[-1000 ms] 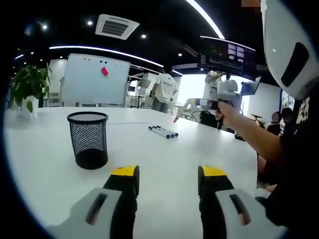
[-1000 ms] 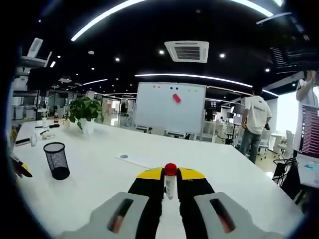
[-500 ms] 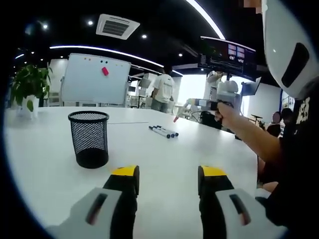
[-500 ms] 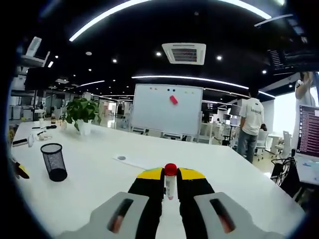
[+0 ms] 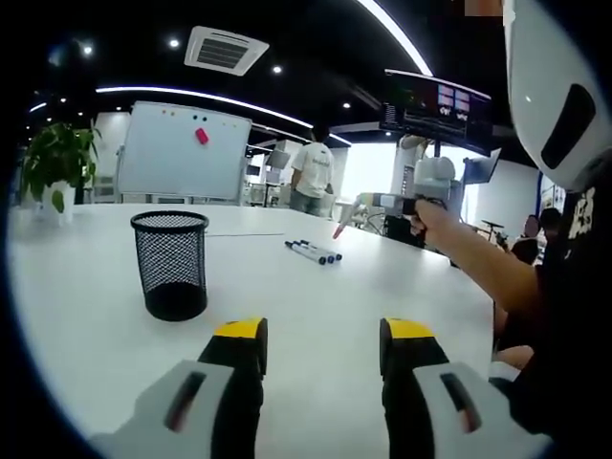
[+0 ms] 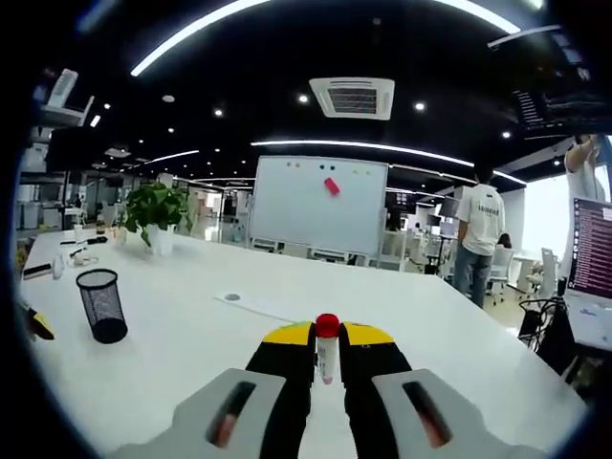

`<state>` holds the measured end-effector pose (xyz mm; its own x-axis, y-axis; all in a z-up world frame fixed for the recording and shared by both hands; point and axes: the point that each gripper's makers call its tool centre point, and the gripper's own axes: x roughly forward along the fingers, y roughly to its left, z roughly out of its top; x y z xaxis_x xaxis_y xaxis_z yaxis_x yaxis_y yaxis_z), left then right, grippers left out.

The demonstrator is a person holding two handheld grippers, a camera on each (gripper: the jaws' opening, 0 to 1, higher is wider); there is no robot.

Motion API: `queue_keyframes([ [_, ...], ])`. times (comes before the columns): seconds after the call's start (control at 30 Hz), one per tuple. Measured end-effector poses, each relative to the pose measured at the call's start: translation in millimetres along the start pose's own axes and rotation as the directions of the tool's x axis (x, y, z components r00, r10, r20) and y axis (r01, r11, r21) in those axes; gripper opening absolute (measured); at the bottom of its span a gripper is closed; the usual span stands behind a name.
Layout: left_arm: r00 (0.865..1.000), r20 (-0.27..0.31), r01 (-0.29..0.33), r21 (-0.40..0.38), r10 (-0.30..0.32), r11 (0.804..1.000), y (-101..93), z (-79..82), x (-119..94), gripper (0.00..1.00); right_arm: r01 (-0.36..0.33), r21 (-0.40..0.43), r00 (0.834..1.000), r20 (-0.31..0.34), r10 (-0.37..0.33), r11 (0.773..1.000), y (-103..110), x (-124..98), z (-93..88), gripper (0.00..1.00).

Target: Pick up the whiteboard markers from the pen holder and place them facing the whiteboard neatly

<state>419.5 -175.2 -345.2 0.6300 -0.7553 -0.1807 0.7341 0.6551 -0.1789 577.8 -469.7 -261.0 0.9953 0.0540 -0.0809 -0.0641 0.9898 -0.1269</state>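
A black mesh pen holder (image 5: 171,265) stands on the white table (image 5: 316,306), ahead and left of my open left gripper (image 5: 323,337). Three whiteboard markers (image 5: 315,251) lie side by side further back on the table. My right gripper (image 6: 326,337) is shut on a red-capped marker (image 6: 327,348) that stands upright between its jaws; the right gripper (image 5: 368,203) is also seen held up at the far right, with the red-capped marker (image 5: 338,229) pointing down and left. The whiteboard (image 6: 317,207) stands beyond the table. The pen holder (image 6: 101,304) sits far to the left.
A potted plant (image 6: 156,214) stands at the table's far left. A sheet of paper (image 6: 256,308) lies on the table toward the whiteboard. A person in a white shirt (image 6: 475,239) stands at the right, near chairs and a monitor (image 6: 594,268). My arm (image 5: 488,273) stretches along the right.
The right gripper view has swung slightly right, so the pen holder and plant sit a little further left. The right gripper with the marker has shifted slightly. The left gripper stays still.
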Motion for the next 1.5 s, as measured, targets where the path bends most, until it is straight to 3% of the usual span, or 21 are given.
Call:
queue_keyframes([
  [0.7,1.000,-0.002,-0.001,-0.013,0.001,1.000,1.2,-2.8,0,0.48,0.007,0.009,0.999,-0.050,-0.007,1.000,0,6,-22.7,0.13],
  [1.5,1.000,-0.007,0.001,-0.018,-0.001,1.000,0.6,-2.5,3,0.48,0.015,0.001,0.997,-0.075,-0.015,1.000,-1,9,-34.0,0.13],
])
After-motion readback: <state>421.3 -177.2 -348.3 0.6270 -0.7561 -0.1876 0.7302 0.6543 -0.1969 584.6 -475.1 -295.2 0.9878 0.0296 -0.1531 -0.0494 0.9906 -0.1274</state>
